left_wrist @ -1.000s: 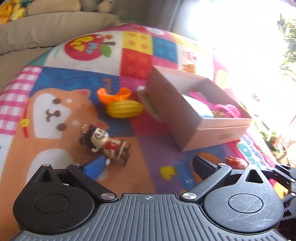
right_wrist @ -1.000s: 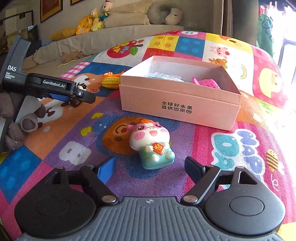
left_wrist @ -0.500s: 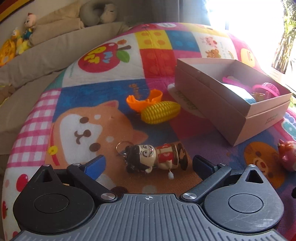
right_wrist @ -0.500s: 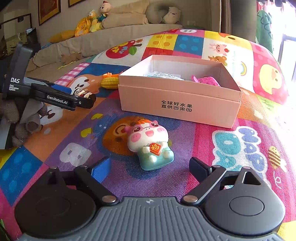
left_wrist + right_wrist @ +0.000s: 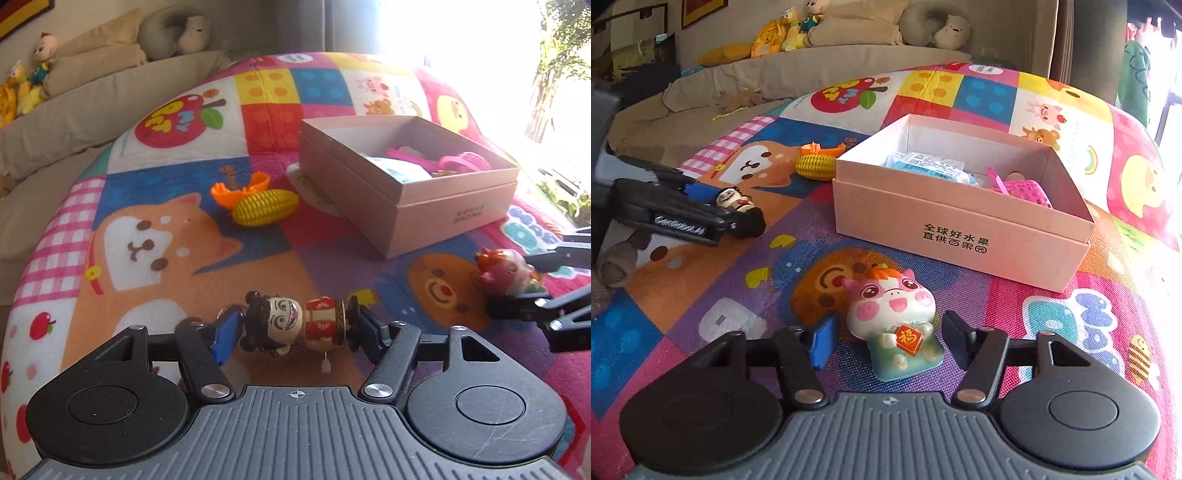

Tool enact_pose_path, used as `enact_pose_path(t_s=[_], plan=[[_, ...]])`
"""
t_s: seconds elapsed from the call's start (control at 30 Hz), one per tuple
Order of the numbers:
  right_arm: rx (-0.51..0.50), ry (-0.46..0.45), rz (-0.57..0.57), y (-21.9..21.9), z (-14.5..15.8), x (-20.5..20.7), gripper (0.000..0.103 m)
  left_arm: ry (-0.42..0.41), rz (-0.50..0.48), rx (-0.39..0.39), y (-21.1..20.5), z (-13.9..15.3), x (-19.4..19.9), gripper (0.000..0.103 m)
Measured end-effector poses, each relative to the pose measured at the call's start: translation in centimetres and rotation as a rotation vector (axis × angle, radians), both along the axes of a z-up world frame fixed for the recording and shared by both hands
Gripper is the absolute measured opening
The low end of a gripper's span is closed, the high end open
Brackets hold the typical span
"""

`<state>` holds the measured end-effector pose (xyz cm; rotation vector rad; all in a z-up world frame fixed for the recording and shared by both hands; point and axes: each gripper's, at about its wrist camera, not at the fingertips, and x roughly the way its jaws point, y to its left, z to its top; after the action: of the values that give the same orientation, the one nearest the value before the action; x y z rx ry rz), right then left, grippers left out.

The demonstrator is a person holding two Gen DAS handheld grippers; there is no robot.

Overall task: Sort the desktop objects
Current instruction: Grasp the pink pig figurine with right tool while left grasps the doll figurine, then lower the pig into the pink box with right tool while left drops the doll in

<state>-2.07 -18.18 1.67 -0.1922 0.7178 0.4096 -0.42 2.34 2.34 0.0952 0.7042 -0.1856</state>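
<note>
Left wrist view showed the left gripper closed on a small doll lying sideways, one finger at the black-haired head, the other at the feet; whether the doll was lifted off the mat could not be told. Right wrist view showed the same pair from the side, left gripper with the doll at the far left. Right wrist view also showed the right gripper spread open around a pig figurine, fingers either side, not touching it; the left view caught that figurine only at the right edge between the dark fingers. Figurine stood upright on the mat, pink face, orange tuft, green body, red tag on the chest. Pink cardboard box sat beyond it, lid off, black printed characters on the near wall; inside were a pale blue packet and a pink mesh item, the rest too cluttered to tell. Toy corn lay on the mat left of the box, touching an orange plastic piece behind it. Sofa cushions and plush toys sat at the back.
</note>
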Motion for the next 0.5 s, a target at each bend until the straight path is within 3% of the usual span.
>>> enact_pose_path(t_s=[0.07, 0.23, 0.4, 0.5], plan=[[0.008, 0.023, 0.0, -0.2, 0.3, 0.1, 0.048, -0.01, -0.024, -0.013, -0.5, 0.7, -1.5, 0.071], [0.003, -0.002, 0.028, -0.9, 3.0, -2.1, 0.048, -0.094, -0.06, -0.022, -0.8, 4.4, -3.8, 0.071], [0.042, -0.167, 0.05, -3.0, 10.4, -5.6, 0.048, -0.267, -0.14, 0.04, -3.2, 9.9, -4.0, 0.071], [0.074, -0.27, 0.035, -4.3, 14.8, -5.9, 0.048, -0.337, -0.182, 0.028, -5.2, 12.3, -2.2, 0.071]])
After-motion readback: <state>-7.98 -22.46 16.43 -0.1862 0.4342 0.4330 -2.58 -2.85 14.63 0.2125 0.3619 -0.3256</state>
